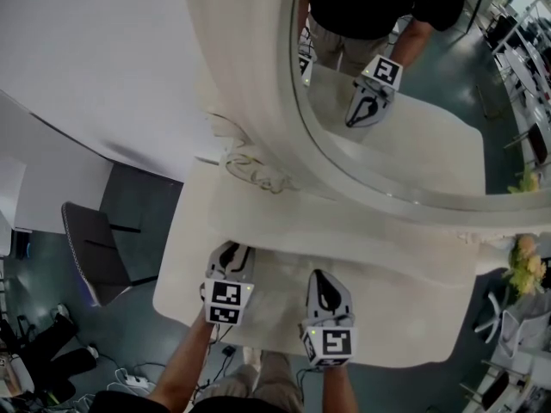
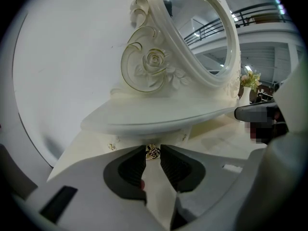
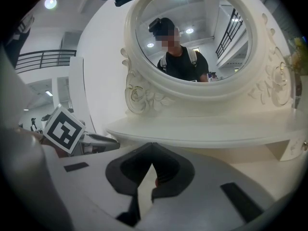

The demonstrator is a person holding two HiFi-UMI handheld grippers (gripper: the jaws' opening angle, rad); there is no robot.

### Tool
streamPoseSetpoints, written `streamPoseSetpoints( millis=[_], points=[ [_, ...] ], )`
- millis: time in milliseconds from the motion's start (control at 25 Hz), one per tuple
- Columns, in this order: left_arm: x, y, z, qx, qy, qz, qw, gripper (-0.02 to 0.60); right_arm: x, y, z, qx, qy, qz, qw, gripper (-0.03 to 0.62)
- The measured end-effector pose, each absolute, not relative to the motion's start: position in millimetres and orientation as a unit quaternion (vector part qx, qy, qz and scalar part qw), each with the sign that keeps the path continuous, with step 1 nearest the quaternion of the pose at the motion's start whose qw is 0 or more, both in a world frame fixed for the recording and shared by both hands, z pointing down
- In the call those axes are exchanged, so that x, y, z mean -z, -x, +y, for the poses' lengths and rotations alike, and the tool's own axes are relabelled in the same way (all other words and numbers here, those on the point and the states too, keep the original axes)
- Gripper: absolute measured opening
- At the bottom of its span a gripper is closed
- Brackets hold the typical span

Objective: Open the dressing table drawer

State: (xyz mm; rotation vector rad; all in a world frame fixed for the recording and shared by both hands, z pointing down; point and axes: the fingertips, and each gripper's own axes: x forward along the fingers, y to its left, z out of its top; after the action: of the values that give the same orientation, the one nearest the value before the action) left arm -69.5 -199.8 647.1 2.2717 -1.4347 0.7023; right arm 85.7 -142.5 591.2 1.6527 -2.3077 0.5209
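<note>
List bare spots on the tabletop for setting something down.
Free: the tabletop right of the right claw, bordered by the mirror frame and the flowers. Crowded: front left, where the left claw sits beside it.

Left gripper (image 1: 232, 248) jaws apart, right gripper (image 1: 319, 275) together.

Head view overhead; gripper views face dressing table (image 1: 413, 291).

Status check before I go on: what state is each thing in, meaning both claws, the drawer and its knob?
Left claw, open, knob between its tips.
Right claw, shut, nothing in it.
Drawer, looks closed, front tucked under the shelf.
Knob, not yet pulled; I cannot tell whether the left claw touches it.
</note>
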Motion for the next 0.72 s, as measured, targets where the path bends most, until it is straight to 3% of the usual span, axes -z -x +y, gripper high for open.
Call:
streamPoseSetpoints(
  millis=[720],
  points=[
    [-645.6,74.0,-181.2,-0.253,-0.804,-0.507,0.179,0.092,-584.9,-87.9,-129.0,-0.177,-0.571,-0.792,0.122,-0.002]
  ],
)
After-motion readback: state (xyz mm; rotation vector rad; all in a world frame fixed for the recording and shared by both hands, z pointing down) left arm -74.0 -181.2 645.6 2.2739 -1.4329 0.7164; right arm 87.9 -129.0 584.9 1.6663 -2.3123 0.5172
